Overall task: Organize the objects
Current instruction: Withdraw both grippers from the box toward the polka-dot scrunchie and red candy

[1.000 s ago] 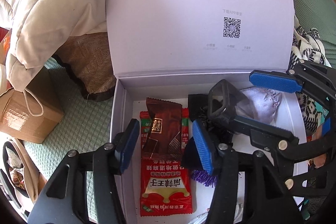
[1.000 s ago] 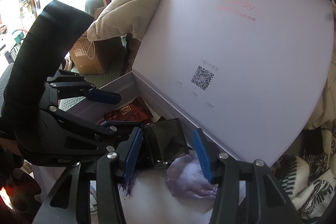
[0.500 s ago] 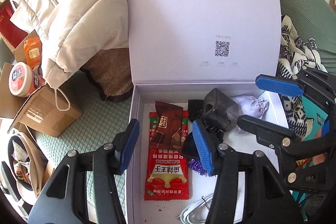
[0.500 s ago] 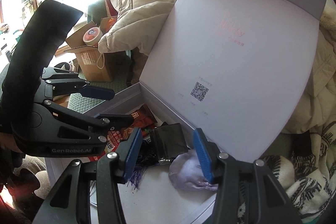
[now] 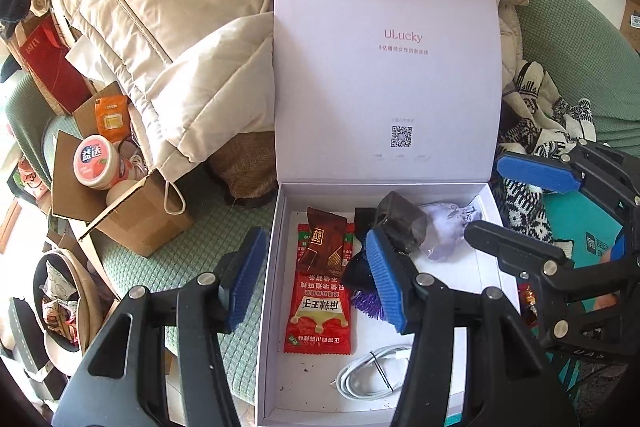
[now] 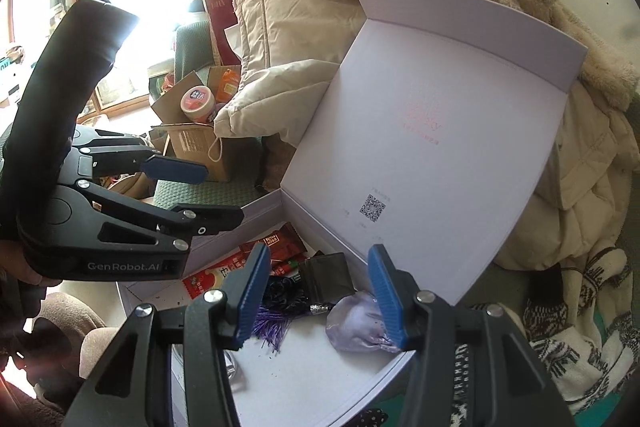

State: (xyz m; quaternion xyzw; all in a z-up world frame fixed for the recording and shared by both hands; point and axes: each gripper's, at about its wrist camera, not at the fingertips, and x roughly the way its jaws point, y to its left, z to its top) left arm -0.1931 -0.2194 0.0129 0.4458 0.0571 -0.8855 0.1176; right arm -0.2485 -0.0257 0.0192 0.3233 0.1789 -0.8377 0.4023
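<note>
A white box (image 5: 267,299) lies open, its lid (image 5: 384,75) standing upright behind it. Inside lie a red snack packet (image 5: 320,311), a brown chocolate wrapper (image 5: 324,239), a dark translucent pouch (image 5: 400,223), a pale lilac bag (image 5: 448,231), a purple tassel (image 5: 366,303) and a coiled white cable (image 5: 368,373). My left gripper (image 5: 316,283) is open and empty above the box's left wall. My right gripper (image 6: 320,295) is open and empty above the tassel (image 6: 272,323), the pouch (image 6: 328,275) and the lilac bag (image 6: 356,323).
A beige padded coat (image 5: 160,27) lies behind and left of the box. A cardboard box (image 5: 132,219) holding a pink tub (image 5: 94,161) sits at the left on the green cushion (image 5: 192,267). A black-and-white knit (image 5: 536,115) lies at the right.
Both grippers have pulled back and up from the box, so the whole lid and more of the surroundings show. Both stay open and empty. The box contents have not moved.
</note>
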